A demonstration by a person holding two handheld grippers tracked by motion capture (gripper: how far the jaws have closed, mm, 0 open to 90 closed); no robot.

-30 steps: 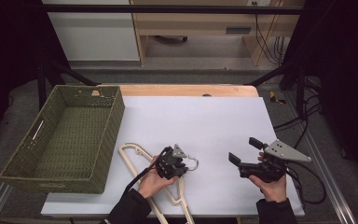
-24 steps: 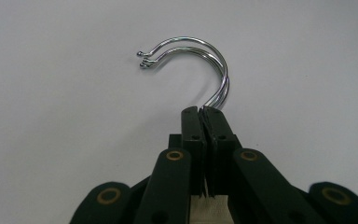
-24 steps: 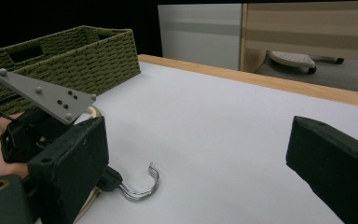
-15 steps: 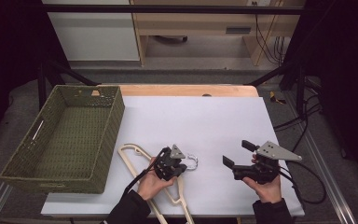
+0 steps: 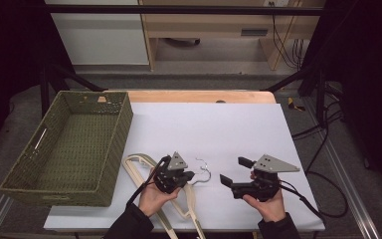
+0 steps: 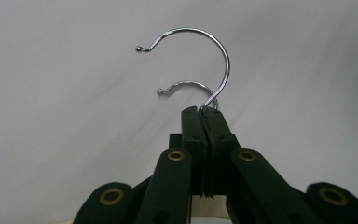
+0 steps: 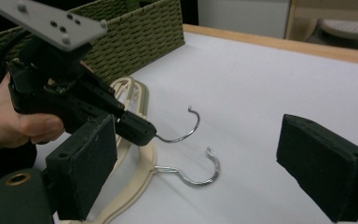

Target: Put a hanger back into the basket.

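Two cream wooden hangers (image 5: 145, 168) with metal hooks lie stacked at the table's front, right of the basket. My left gripper (image 5: 189, 176) is shut on the neck of the upper hanger's hook (image 6: 200, 43), which is lifted a little. The second hook (image 6: 186, 86) rests on the white surface beneath it. From the right gripper view, the left gripper (image 7: 140, 130) pinches that upper hook (image 7: 182, 133), while the lower hook (image 7: 200, 175) lies flat. My right gripper (image 5: 235, 171) stands open just right of the hooks, its jaws wide apart and holding nothing.
A green woven basket (image 5: 115, 149) with nothing in it stands at the left of the white table (image 5: 219, 124). A wooden strip runs along the table's far edge. Cables trail off the right side.
My right gripper has moved left, closer to the hooks and the left gripper. The left gripper has stayed shut on the hook and barely shifted.
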